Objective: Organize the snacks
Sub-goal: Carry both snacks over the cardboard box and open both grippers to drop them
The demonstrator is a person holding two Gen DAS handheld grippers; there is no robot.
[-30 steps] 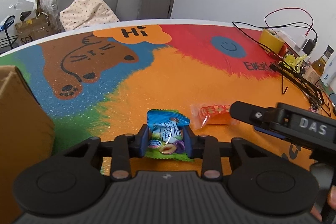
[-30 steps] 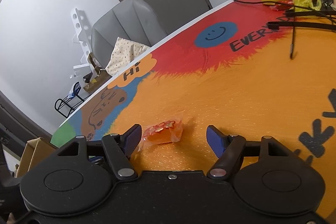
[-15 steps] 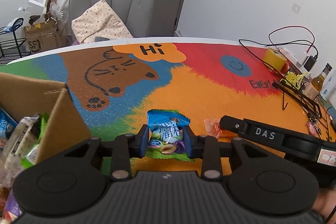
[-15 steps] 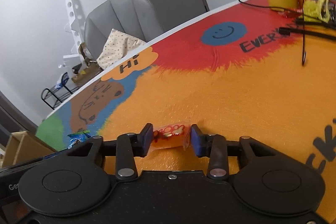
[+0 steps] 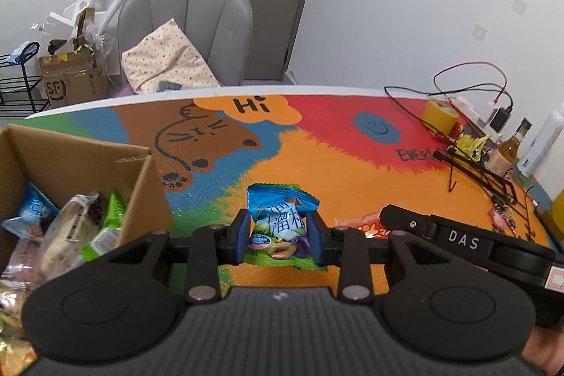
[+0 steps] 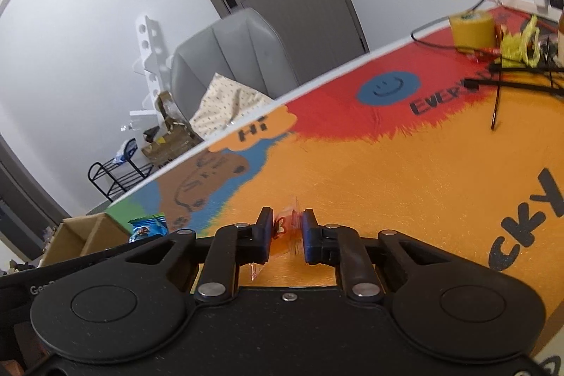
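Cardboard box [image 5: 141, 171] holding snack packets [image 5: 70, 228], left gripper [image 5: 278, 231] pinching blue packet [image 5: 282, 217], right gripper [image 6: 288, 231] pinching orange packet [image 6: 287, 229]

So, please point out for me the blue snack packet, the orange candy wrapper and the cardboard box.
blue snack packet [image 5: 282, 217], left wrist view, printed front between the fingers.
orange candy wrapper [image 6: 287, 229], right wrist view, squeezed middle.
cardboard box [image 5: 148, 192], left wrist view, outer side wall.

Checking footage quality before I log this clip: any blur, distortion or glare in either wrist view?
Left wrist view: sharp, the blue snack packet readable; strong fisheye bending of the table edge, dark corners. Right wrist view: tilted, slight motion blur on the mat's lettering; the orange candy wrapper stays clear. No harsh glare in either.
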